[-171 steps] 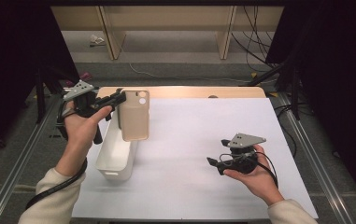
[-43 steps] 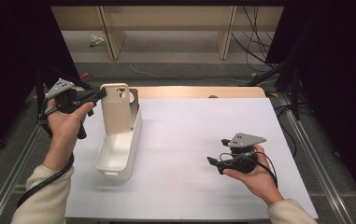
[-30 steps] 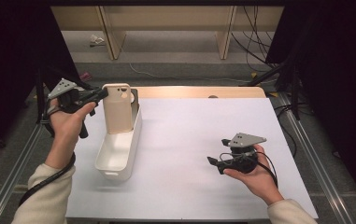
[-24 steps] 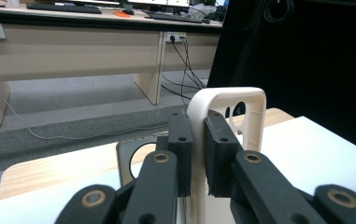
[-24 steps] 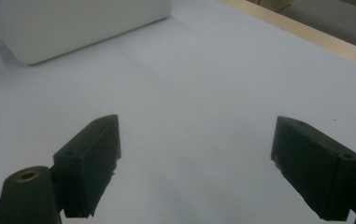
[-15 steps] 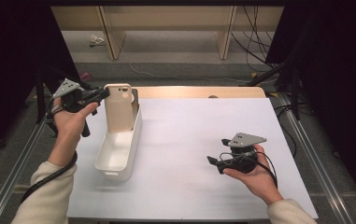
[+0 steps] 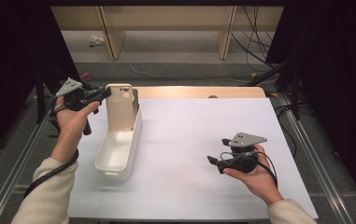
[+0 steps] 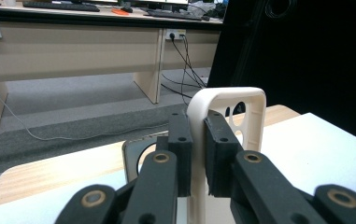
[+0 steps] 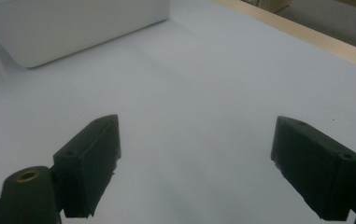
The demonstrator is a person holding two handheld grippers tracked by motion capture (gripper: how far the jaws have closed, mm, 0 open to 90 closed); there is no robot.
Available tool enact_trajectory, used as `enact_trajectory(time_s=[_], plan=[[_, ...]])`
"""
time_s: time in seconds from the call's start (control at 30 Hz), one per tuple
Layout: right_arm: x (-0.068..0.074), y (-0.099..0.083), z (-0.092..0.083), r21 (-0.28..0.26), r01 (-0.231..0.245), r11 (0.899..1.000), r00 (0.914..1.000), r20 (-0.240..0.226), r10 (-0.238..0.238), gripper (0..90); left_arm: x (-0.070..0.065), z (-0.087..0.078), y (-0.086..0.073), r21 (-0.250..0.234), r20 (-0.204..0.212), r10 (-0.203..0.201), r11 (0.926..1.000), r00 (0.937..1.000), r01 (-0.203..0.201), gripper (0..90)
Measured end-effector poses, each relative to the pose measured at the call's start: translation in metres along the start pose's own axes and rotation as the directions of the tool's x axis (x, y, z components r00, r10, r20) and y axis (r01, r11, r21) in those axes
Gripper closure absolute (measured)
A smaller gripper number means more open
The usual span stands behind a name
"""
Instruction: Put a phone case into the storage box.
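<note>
Nearest us, the right gripper [image 7: 214, 162] rests in the person's hand low over the white surface [image 7: 189, 140], well to the right of the white bin [image 7: 118, 154]. Its jaws stand wide apart with nothing between them, as the right gripper view shows. It plays no part in the work at present.

The white bin is our landmark: a long, narrow tub lying lengthwise away from us on the left part of the surface. Its near end looks empty, as far as we can see into it.

At the bin's far end the left gripper [image 8: 198, 154] has its jaws closed tight on the side rim of a beige phone case [image 7: 120, 106]. The case stands upright there, its lower edge down inside the bin and its camera cut-out at the top. Just behind the case, a second dark, flat thing [image 7: 135, 100] leans at the same end; we cannot tell what it is.

We judge the main risk to be the thin grip. The jaws pinch only a narrow, flexible edge, so the case could twist or slip free. If it is let go while upright, it may tip over the bin's wall onto the surface, or knock the dark thing behind it.
</note>
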State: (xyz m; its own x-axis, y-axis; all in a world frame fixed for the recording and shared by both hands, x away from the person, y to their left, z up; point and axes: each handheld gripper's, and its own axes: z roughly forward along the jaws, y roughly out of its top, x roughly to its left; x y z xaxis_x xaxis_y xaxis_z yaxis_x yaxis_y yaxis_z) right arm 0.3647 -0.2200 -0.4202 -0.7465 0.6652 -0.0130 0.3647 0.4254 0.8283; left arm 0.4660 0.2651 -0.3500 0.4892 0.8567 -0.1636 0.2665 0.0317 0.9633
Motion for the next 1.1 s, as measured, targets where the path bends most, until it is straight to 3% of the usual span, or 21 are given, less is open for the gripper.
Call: enact_trajectory(time_s=[1.1], plan=[[0.0,0.0,0.001,0.003,-0.001,1.0,1.0,-0.002,0.001,16.8,0.014,0.021,-0.008,0.029,0.009,-0.021,0.9993,0.9997,0.021,82.1]])
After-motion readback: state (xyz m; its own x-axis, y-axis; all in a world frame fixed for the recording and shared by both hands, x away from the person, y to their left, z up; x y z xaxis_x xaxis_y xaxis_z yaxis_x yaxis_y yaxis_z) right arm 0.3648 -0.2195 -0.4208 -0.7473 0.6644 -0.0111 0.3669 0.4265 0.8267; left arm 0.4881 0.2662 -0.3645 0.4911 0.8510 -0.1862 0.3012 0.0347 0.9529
